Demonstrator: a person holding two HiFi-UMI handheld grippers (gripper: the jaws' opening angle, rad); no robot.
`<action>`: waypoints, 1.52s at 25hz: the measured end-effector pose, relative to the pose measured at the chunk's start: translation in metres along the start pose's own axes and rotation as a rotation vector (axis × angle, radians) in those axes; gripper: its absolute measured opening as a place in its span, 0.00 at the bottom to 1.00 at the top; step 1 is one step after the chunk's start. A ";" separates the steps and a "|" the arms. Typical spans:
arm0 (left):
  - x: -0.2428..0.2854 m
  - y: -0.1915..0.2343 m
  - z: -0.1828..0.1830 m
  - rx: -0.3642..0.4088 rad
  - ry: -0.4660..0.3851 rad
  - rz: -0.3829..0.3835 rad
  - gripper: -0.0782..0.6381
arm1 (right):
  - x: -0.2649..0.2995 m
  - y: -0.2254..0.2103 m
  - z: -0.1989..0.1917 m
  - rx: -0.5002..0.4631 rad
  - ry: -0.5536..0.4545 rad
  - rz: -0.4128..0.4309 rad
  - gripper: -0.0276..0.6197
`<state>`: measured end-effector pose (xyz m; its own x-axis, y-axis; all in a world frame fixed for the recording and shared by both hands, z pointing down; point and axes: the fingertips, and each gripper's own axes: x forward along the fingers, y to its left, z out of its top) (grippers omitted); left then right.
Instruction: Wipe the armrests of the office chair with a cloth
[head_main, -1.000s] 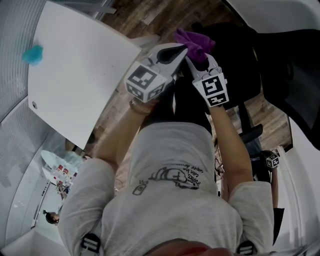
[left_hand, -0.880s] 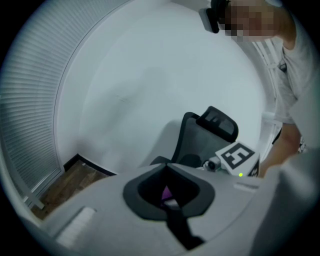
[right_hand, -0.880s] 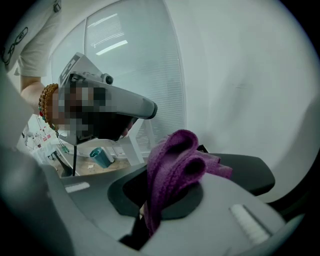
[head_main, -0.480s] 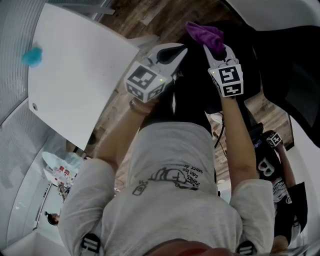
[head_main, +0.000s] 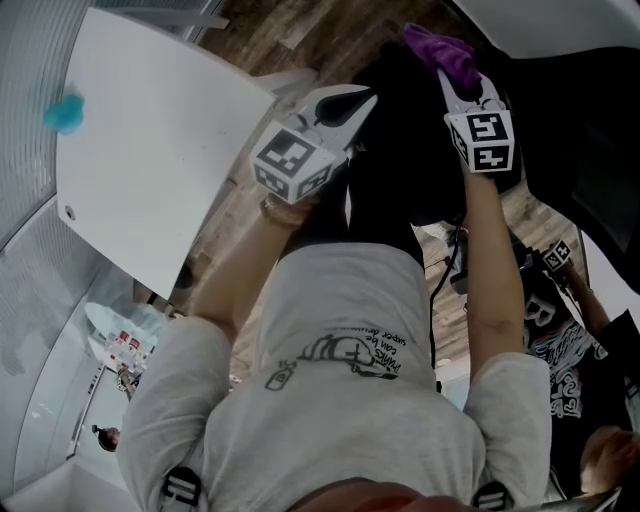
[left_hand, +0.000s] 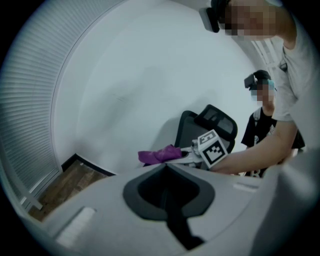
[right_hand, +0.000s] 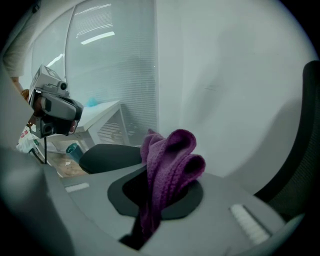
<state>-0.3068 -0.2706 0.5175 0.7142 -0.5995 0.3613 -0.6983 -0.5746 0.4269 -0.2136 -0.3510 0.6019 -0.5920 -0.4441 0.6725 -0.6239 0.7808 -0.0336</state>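
We see the right gripper (head_main: 458, 82) clamped on the purple cloth (right_hand: 170, 165) (folds bunch out past its tip) | black armrest (right_hand: 107, 156) just left of the cloth, contact unclear | left gripper (head_main: 345, 103) closed on nothing, left of the right gripper | white bench (head_main: 150, 150) on its left

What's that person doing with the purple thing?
A person holds a gripper in each hand. The right gripper is shut on a bunched purple cloth and reaches out by the black office chair, with a dark armrest just beyond the cloth. The cloth does not appear to touch the armrest. The left gripper is shut with nothing in it, held off to the side.
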 end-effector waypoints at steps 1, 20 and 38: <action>0.000 0.000 0.000 0.000 0.000 0.000 0.11 | 0.000 -0.006 -0.001 0.008 0.002 -0.010 0.08; -0.012 -0.018 0.035 0.024 -0.040 0.001 0.11 | -0.053 0.033 0.048 0.088 -0.129 0.029 0.08; -0.096 -0.088 0.147 0.052 -0.146 -0.033 0.11 | -0.200 0.115 0.199 0.062 -0.354 0.053 0.08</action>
<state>-0.3211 -0.2440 0.3233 0.7251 -0.6518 0.2222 -0.6786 -0.6215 0.3914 -0.2686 -0.2600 0.3159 -0.7578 -0.5366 0.3712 -0.6106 0.7838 -0.1135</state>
